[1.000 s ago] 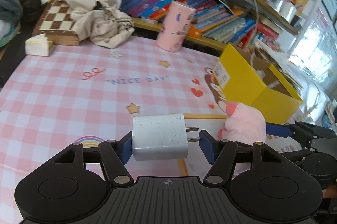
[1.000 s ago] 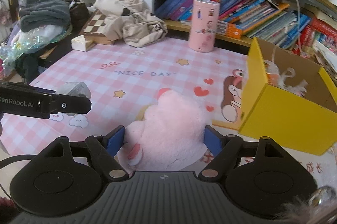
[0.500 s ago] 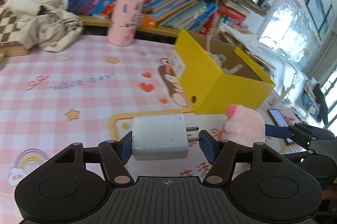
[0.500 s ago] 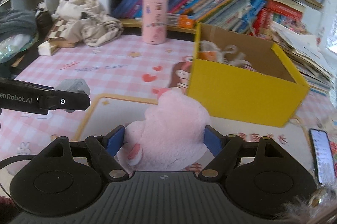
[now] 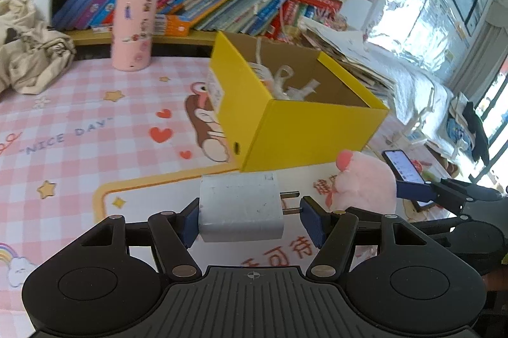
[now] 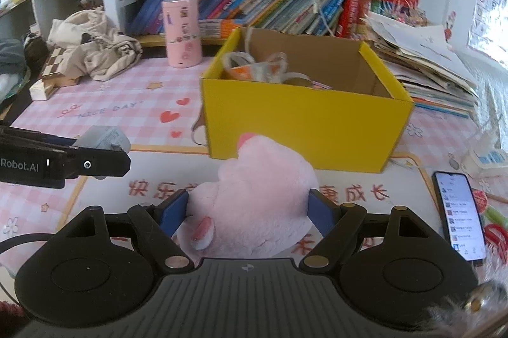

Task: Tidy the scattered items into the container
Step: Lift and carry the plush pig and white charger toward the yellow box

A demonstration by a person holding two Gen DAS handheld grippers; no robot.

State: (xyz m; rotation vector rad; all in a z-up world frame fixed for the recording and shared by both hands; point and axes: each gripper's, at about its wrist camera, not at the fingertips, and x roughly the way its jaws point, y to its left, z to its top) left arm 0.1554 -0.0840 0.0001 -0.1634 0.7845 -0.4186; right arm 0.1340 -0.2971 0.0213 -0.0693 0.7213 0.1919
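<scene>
My left gripper (image 5: 249, 219) is shut on a white plug charger (image 5: 239, 206), its two prongs pointing right against the right pad. My right gripper (image 6: 247, 209) is shut on a pink plush toy (image 6: 260, 198), also seen at the right of the left wrist view as a pink plush toy (image 5: 365, 182). The yellow cardboard box (image 6: 301, 122) stands open just beyond both grippers, with cords and small items inside. In the left wrist view the yellow box (image 5: 304, 131) lies ahead and slightly right. The left gripper with the charger (image 6: 101, 139) shows at the left of the right wrist view.
A pink cylindrical canister (image 6: 182, 33) stands behind the box by a shelf of books (image 6: 270, 4). A crumpled beige cloth (image 6: 101, 49) and a chessboard (image 6: 55, 68) lie far left. A phone (image 6: 458, 211) lies on the pink checked mat (image 5: 63, 122) at right, beside paper stacks (image 6: 428, 64).
Both grippers have swung rightward with their loads, so the yellow box has come from the right edge to the middle of both views and looks closer. Both grips are unchanged.
</scene>
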